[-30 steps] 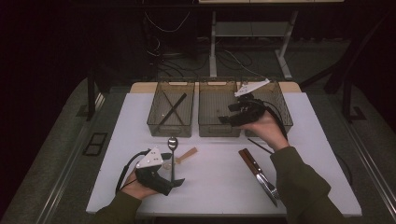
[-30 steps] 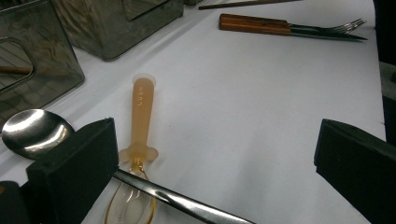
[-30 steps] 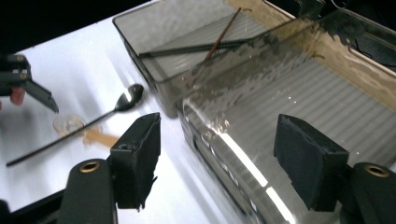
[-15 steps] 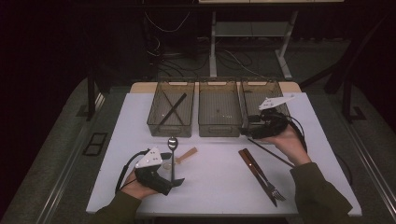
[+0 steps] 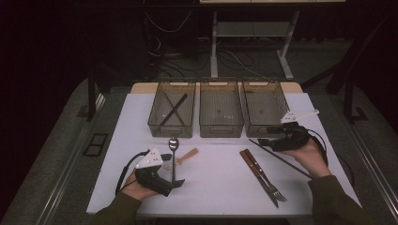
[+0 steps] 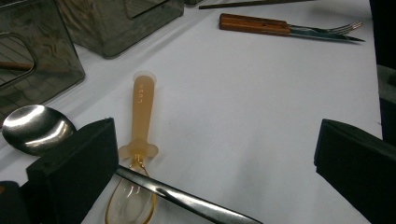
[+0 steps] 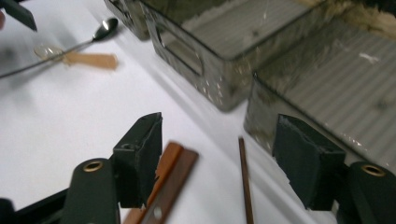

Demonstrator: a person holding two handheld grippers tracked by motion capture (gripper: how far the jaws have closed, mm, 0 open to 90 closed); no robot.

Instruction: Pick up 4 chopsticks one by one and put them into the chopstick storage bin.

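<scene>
My left gripper (image 5: 172,174) (image 6: 215,163) rests open on the white table (image 5: 220,178). A metal spoon (image 5: 173,144) (image 6: 37,128) runs past its left jaw, handle crossing an amber plastic spoon (image 5: 187,156) (image 6: 140,107). Neither spoon is gripped. My right gripper (image 5: 265,136) (image 7: 217,149) hovers low in front of the right bin (image 5: 265,84), open, its jaws having just closed a little. Nothing is pinched between them. A dark chopstick (image 5: 281,157) (image 7: 245,186) lies on the table below the gap. A wooden-handled knife and fork (image 5: 260,176) (image 7: 168,177) lie beside it.
Three dark see-through bins stand in a row at the back. The left bin (image 5: 171,129) holds dark chopsticks (image 5: 172,110). The middle bin (image 5: 220,129) looks bare inside. The table's front edge is close to both forearms.
The right hand has come down and forward from above the right bin to the table in front of it. The left hand has stayed put.
</scene>
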